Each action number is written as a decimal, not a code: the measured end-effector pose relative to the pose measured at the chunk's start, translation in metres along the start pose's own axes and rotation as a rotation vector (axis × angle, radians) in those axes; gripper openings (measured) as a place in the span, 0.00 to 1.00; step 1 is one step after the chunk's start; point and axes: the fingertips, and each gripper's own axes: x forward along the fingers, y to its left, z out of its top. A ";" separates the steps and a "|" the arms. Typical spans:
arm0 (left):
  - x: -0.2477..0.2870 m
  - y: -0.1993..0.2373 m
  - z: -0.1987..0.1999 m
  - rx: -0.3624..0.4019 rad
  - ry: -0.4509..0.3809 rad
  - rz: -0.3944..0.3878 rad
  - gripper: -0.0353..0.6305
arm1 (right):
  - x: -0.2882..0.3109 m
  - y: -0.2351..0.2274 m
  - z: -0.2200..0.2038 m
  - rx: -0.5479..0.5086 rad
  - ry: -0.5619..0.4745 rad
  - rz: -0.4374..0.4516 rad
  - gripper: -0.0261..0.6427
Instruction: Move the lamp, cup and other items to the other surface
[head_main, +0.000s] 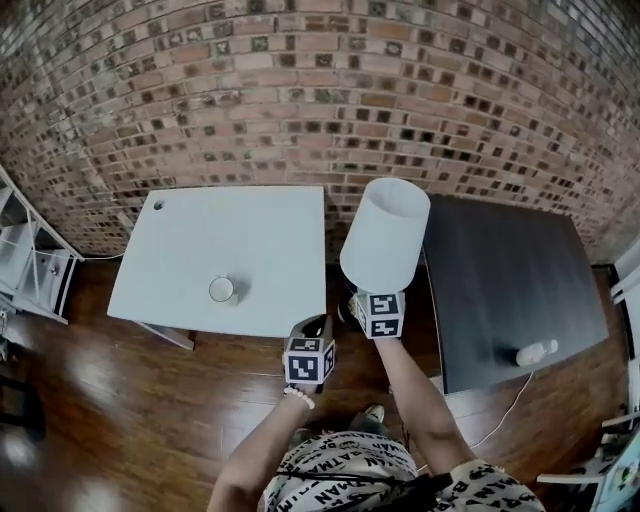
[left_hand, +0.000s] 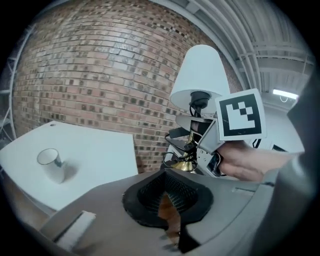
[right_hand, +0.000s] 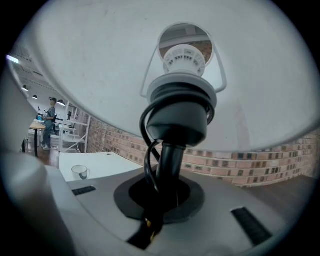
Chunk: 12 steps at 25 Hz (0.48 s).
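My right gripper (head_main: 375, 305) is clamped tight on the lamp (head_main: 385, 232) stem, holding it upright between the white bench (head_main: 200, 230) at nine o'clock, where the cup (head_main: 222, 290) stands, and the dark bench (head_main: 500, 270) at three o'clock, my left gripper (head_main: 312, 338) closed and empty beside it.

Brick wall (head_main: 300, 60) sits straight ahead of the left gripper (head_main: 315, 328), with glossy wood floor (head_main: 120, 400) underneath it. A white shelf unit (head_main: 35, 265) is way off to its left. Far to the left of the right gripper (right_hand: 159, 200), 1 person (right_hand: 49, 122) stands by white racks (right_hand: 75, 134).
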 end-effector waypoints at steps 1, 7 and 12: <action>-0.010 0.016 -0.002 -0.013 -0.002 0.016 0.06 | 0.007 0.020 0.006 0.000 -0.005 0.020 0.06; -0.052 0.084 -0.021 -0.072 -0.011 0.095 0.06 | 0.045 0.111 0.019 -0.003 -0.028 0.119 0.06; -0.068 0.129 -0.026 -0.140 -0.032 0.181 0.06 | 0.084 0.166 0.025 -0.006 -0.049 0.226 0.06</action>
